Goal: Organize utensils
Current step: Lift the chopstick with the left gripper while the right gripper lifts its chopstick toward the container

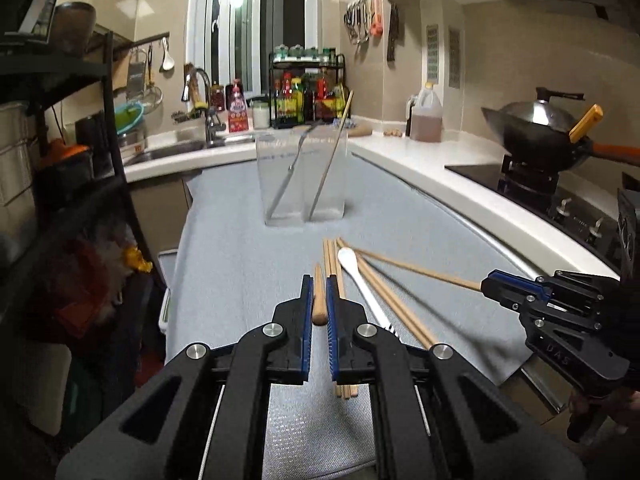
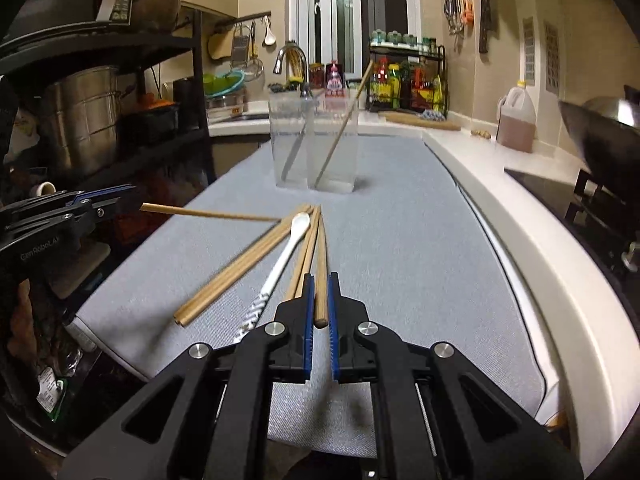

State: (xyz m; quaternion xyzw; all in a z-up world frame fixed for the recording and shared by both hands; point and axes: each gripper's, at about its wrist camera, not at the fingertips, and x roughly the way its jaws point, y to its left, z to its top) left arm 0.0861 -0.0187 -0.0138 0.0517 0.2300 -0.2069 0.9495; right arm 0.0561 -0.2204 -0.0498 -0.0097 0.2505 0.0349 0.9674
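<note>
Got the left gripper down low over the grey mat, fingers pointing straight ahead toward the clear container. Jaws nearly closed, pinching the thick end of the left-hand chopstick, with barely any gap either side of it. Seen from the right wrist, that stick lifted at the held end, far tip down among the pile of chopsticks.

Same deal with the right gripper: low, level, aimed at the container, jaws squeezed in on the butt of the right-hand chopstick. From the left wrist, coming in from the side with its stick angling back to the pile.

Rest of the loose chopsticks fanned out on the mat between the two grippers, white spoon lying across them, bowl toward the container. Container standing further back on the mat, two compartments: metal utensil leaning in the left one, single chopstick leaning in the right one.

Harder bits: spoon handle end tucked under the left gripper's finger, near ends of several chopsticks hidden under it too. Can't make out what the metal utensil's head is through the plastic. Right gripper's body cut off at the frame edge in the left view, hand behind it just a dark blur.
</note>
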